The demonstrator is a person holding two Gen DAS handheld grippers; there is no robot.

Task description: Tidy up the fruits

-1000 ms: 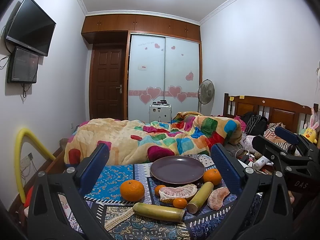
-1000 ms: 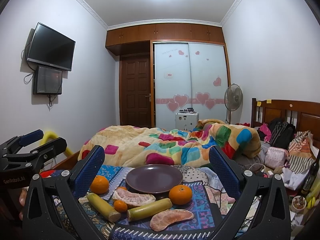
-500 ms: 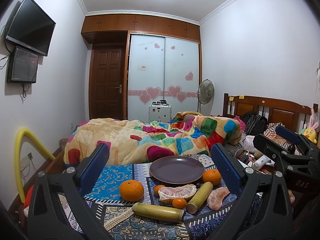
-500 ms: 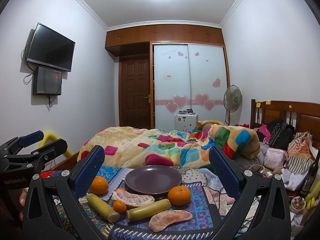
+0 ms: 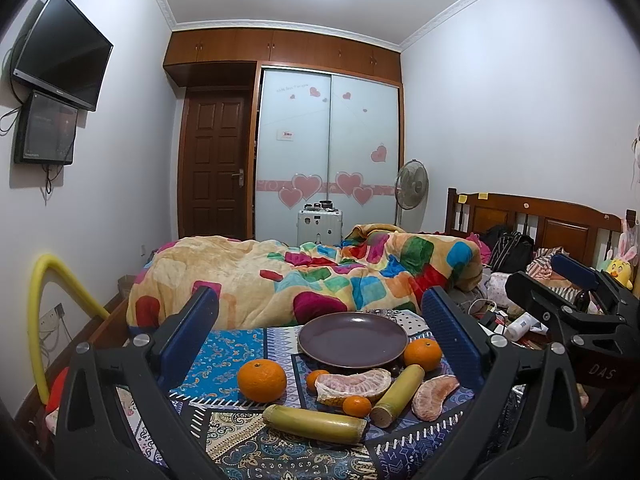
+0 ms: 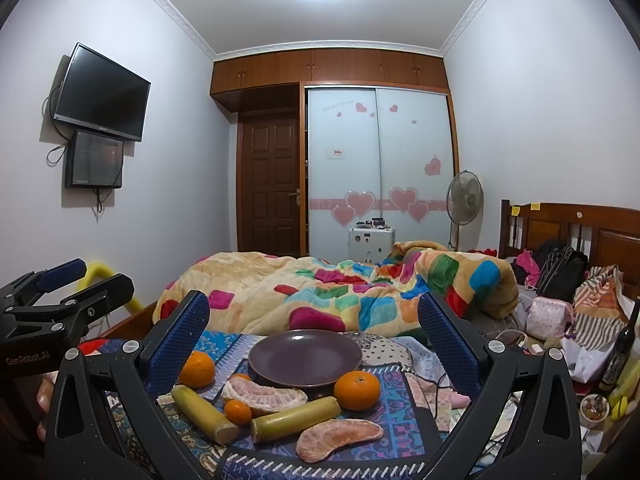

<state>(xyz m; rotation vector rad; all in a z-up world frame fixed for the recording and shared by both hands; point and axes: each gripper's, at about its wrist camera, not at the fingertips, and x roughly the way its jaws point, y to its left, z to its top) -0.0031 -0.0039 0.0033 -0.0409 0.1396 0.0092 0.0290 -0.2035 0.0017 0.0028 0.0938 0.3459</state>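
My left gripper (image 5: 320, 332) is spread wide and grips nothing; its blue pads frame the fruit group. My right gripper (image 6: 314, 328) is likewise spread wide and grips nothing.

The purple plate (image 5: 352, 340) sits on the patterned cloth (image 5: 224, 364) at the far side of the group, with nothing on it. Fruit positions, left wrist view:
- Large orange (image 5: 262, 381): left of the plate, apart from it.
- Second orange (image 5: 423, 354): at the plate's right edge.
- Peeled pomelo segment (image 5: 352, 384): just near of the plate.
- Second pomelo segment (image 5: 434, 397): at the right end.
- Small orange (image 5: 357, 406): near side of the first segment.
- Another small orange (image 5: 316, 378): partly hidden at that segment's left.
- Two sugarcane pieces: one (image 5: 314, 425) lies nearest, crosswise; the other (image 5: 397, 396) angles between the two segments.

A colourful quilt (image 5: 320, 272) covers the bed beyond
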